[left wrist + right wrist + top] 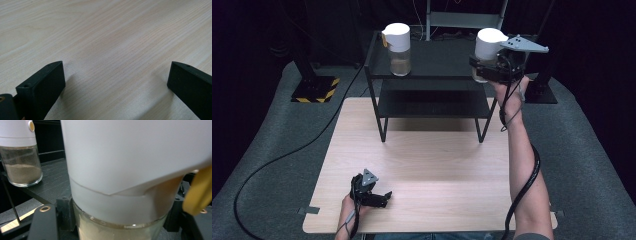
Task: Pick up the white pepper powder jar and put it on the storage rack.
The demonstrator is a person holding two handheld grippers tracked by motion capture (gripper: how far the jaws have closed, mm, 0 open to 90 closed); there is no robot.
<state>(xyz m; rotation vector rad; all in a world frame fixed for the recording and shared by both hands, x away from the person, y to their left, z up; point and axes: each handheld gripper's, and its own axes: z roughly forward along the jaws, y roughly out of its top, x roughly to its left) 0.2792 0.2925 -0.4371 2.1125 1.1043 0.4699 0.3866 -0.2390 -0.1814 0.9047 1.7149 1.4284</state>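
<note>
My right gripper is shut on a glass jar with a white lid, held over the right end of the black shelf rack's top shelf. In the right gripper view the held jar looms large between the jaws, pale powder in its glass base and a yellow tab at its right. A second white-lidded jar with brownish powder stands on the top shelf at the left; the same second jar shows in the right gripper view. My left gripper rests open on the wooden table near the front edge, jaws wide over bare wood.
The black rack has a lower shelf and thin legs standing on the table's far edge. A black cable runs over the grey floor at the left. A black stand base with yellow stripes sits at the back left.
</note>
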